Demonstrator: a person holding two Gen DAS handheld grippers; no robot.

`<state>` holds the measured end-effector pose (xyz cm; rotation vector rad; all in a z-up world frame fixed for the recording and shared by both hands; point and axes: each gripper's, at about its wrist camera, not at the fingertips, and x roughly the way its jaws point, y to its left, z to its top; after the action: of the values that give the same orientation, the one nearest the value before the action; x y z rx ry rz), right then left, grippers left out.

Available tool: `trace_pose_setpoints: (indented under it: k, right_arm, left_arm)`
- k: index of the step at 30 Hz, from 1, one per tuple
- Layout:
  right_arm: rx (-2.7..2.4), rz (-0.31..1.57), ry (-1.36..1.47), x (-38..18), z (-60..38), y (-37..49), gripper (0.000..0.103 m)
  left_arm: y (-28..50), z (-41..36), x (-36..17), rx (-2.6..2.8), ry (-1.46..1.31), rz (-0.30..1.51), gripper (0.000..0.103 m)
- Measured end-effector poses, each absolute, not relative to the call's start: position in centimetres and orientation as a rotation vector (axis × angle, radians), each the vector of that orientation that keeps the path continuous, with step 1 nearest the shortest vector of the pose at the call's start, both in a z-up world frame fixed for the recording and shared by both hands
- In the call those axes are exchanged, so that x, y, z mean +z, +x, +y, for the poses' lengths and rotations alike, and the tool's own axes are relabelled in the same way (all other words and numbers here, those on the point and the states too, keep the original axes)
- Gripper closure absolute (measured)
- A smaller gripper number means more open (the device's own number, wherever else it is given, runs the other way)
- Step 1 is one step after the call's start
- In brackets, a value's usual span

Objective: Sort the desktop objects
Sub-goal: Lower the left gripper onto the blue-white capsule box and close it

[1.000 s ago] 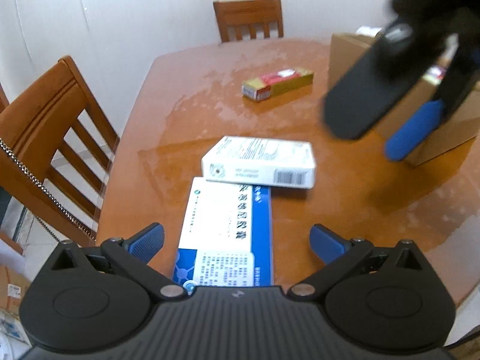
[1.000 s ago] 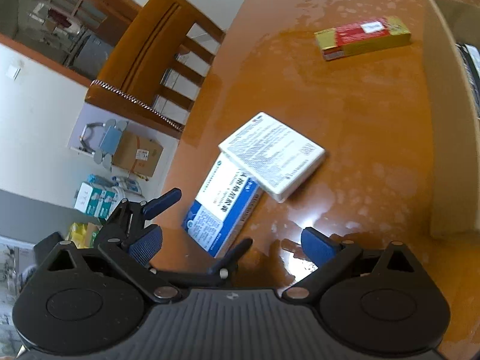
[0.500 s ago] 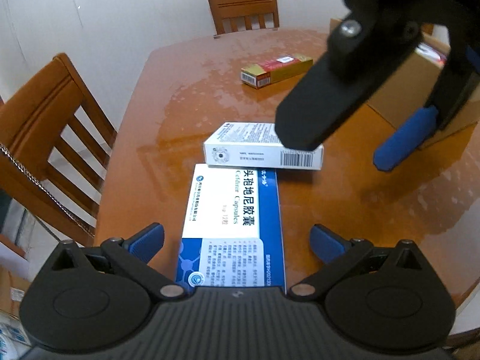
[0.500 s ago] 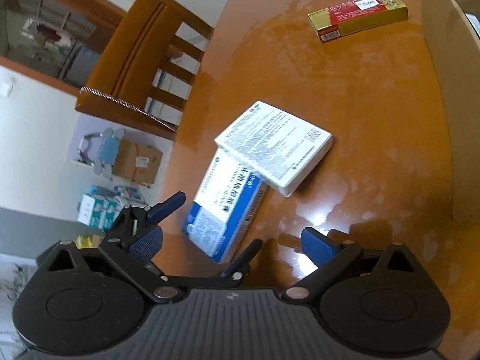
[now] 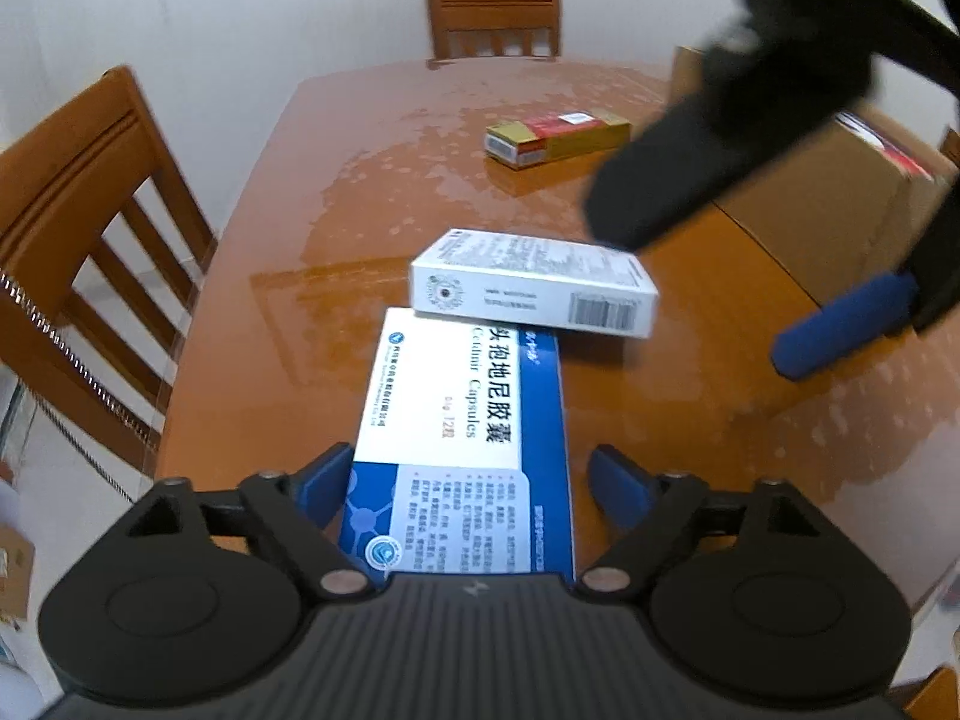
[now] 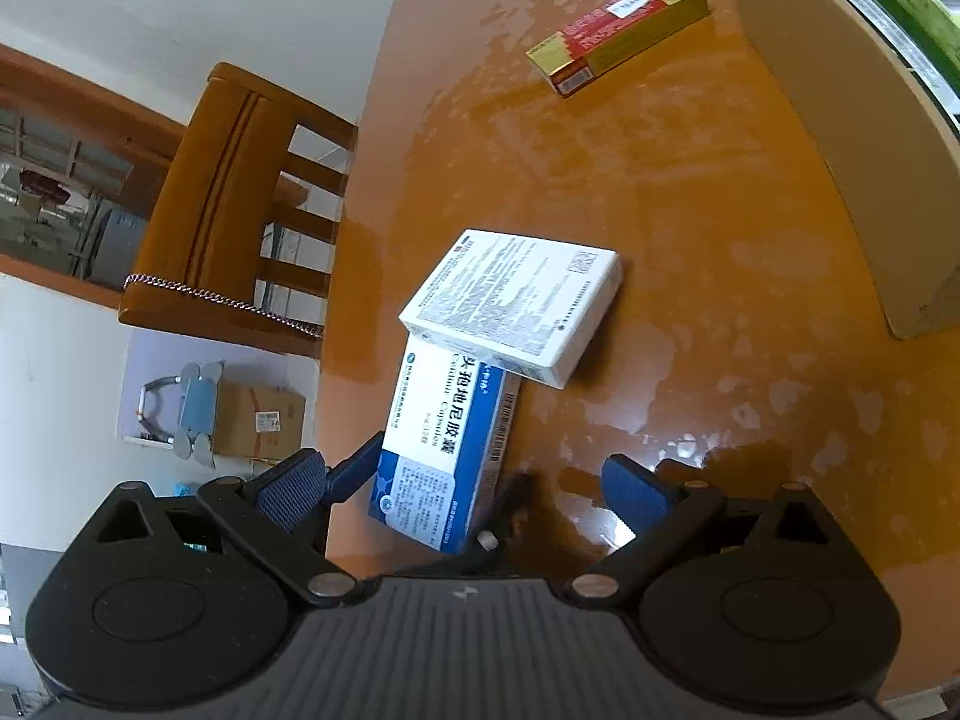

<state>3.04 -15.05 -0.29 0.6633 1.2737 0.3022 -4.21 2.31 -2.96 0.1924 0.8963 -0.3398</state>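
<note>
A blue-and-white capsule box lies flat near the table's front edge, between the fingers of my left gripper. Its jaws are closing; the left pad is at the box's edge and the right pad stands a little off it. A white box rests on the capsule box's far end. Farther back lies a red-and-gold box. My right gripper hovers open above the capsule box and white box, holding nothing. The left wrist view shows the right gripper at the upper right.
An open cardboard box with items inside stands on the right of the orange wooden table. A wooden chair is at the left side and another chair at the far end. A smaller carton sits on the floor.
My left gripper's jaws have narrowed around the capsule box. The right gripper has rolled and shifted up and right in the left wrist view, uncovering the white box.
</note>
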Motion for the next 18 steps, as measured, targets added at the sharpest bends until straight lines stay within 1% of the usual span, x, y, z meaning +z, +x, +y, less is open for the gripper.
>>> trace_pose_setpoints:
  k: [1, 2, 3, 18]
  right_arm:
    - [0.304, 1.276, 0.661, -0.3, -15.2, 3.0, 0.002]
    - [0.308, 1.277, 0.659, -0.3, -15.4, 3.0, 0.002]
    - [0.312, 1.279, 0.659, -0.4, -15.6, 3.1, 0.002]
    - [0.381, 1.293, 0.634, -0.2, -19.6, 3.5, 0.002]
  left_arm:
    - [-4.2, 2.3, -2.9, -0.329, 0.182, 0.897, 0.022]
    - [-4.1, 2.3, -2.9, -0.318, 0.172, 0.897, 0.028]
    - [-4.0, 2.2, -2.8, -0.308, 0.166, 0.899, 0.03]
    - [-4.6, 0.7, -1.6, -0.206, 0.177, 0.908, 0.031]
